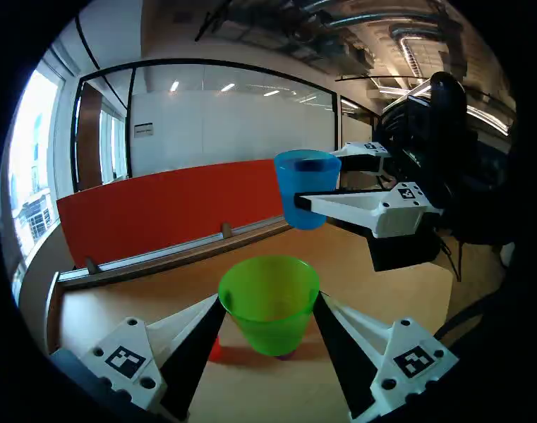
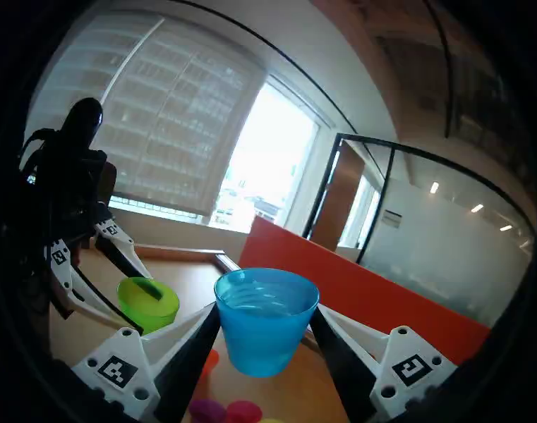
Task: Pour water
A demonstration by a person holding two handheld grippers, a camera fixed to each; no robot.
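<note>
2 hand-held grippers: left (image 1: pixel 269 297) clamps green cup (image 1: pixel 268 321); right (image 2: pixel 264 309) clamps blue cup (image 2: pixel 266 342)

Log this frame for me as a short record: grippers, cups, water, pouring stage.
left gripper: shut on green cup, upright
right gripper: shut on blue cup, upright
water: in the blue cup
green cup contents: no water seen
stage: pour not yet begun
surface: wooden table, red partition behind
</note>
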